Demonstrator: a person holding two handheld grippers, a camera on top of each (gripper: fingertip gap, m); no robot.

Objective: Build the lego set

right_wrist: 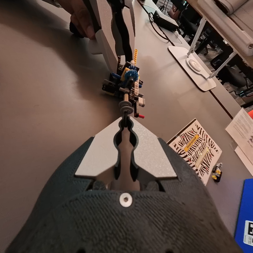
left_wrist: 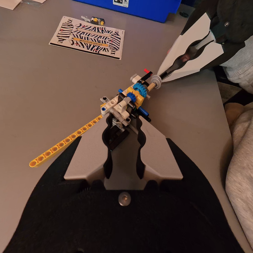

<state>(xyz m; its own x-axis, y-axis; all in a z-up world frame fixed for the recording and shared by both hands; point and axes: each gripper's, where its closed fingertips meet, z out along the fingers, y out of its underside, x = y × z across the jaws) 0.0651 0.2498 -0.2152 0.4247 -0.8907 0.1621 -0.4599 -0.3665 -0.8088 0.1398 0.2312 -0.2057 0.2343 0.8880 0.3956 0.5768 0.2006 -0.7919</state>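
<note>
The lego build (left_wrist: 123, 104) is a cluster of white, yellow and black parts with two blue gears (left_wrist: 140, 89) and a long yellow holed beam (left_wrist: 65, 142) sticking out to the lower left. My left gripper (left_wrist: 123, 119) is shut on its near end and holds it just above the table. My right gripper (left_wrist: 159, 76) comes in from the upper right. In the right wrist view it (right_wrist: 126, 119) is shut on a thin black axle (right_wrist: 126, 116) that carries a grey double-disc piece (right_wrist: 125, 107) at the end of the build's tan shaft (right_wrist: 126, 97). The left gripper (right_wrist: 121, 57) shows behind the build (right_wrist: 127, 82).
A zebra-striped sticker sheet (left_wrist: 87, 37) lies on the grey table (left_wrist: 41, 95), with a small pile of loose parts (left_wrist: 94, 20) beside it. A blue bin (left_wrist: 136, 9) stands behind. A white stand base (right_wrist: 191, 68) and papers (right_wrist: 241, 131) are farther off. A person's clothing (left_wrist: 238, 150) lies along the table's right edge. My left tips are roughly 35 cm from the white stand base (right_wrist: 191, 68).
</note>
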